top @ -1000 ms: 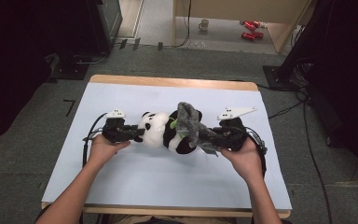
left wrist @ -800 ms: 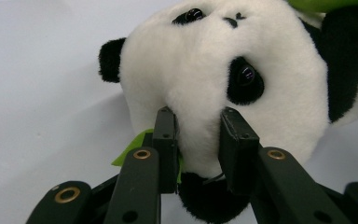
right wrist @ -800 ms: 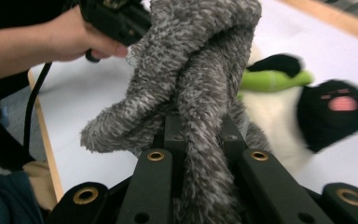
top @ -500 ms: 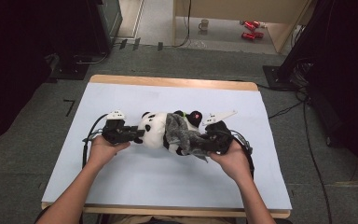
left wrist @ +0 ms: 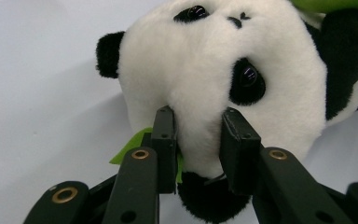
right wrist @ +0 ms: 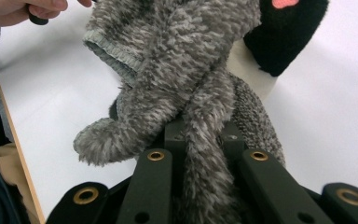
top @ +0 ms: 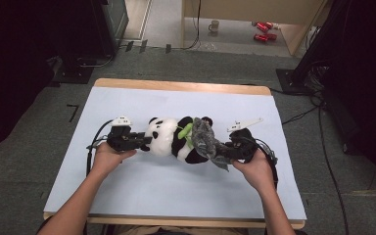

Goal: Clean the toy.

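A black-and-white panda plush (top: 169, 139) lies on its side across the middle of the pale blue mat (top: 176, 196). My left gripper (top: 146, 141) is shut on its head; in the left gripper view both pads press into the white fur of the head (left wrist: 200, 70) just above a black ear, my left gripper (left wrist: 199, 135) pointing at the face. A fuzzy grey garment (top: 206, 139) wraps the panda's lower body. My right gripper (top: 226, 149) is shut on it; in the right gripper view a grey strand (right wrist: 168, 51) runs down between the jaws of my right gripper (right wrist: 205, 133), beside a black foot (right wrist: 286, 37).
The mat covers a wooden table whose far edge (top: 176, 85) shows bare wood. Cables trail from both grippers. On the floor beyond stand a mug (top: 214, 25), red cans (top: 262, 32) and dark equipment at both sides.
My right gripper has come down and leftward with the grey garment, from raised over the panda's body to low against its lower half. The left gripper has kept still on the head.
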A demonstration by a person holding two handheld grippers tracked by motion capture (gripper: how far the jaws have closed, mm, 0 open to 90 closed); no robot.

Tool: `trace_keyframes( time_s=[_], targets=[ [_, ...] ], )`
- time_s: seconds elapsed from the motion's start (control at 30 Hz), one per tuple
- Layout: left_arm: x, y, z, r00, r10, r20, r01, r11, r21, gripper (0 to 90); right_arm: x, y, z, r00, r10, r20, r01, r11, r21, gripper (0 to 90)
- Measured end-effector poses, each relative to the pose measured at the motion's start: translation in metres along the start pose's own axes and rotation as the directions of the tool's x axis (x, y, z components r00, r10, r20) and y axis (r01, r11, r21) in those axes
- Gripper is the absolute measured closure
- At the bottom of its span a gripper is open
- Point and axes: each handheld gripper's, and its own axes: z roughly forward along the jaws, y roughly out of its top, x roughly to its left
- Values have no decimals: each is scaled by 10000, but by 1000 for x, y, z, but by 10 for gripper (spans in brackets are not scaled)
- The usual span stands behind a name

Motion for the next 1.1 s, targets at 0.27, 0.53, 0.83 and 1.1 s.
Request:
trace_keyframes(
  time_s=[0.27,0.53,0.83,1.1],
  targets=[
    [1,-1,0,10000,-28,-36,28,10000,38,698,-14,-9,-4,9958,167,900,-219,9981,570,800],
    [0,-2,-1,10000,-20,-63,20,10000,57,704,-23,-7,-29,9950,640,762,-608,9972,-442,799],
    [-1,-2,-2,10000,21,-59,-20,10000,65,707,-23,18,-42,9954,608,741,-502,9893,-1373,799],
    [-1,-2,-1,10000,6,-80,-5,10000,45,707,-28,45,-35,9942,662,846,-514,9847,-1663,799]
  ],
)
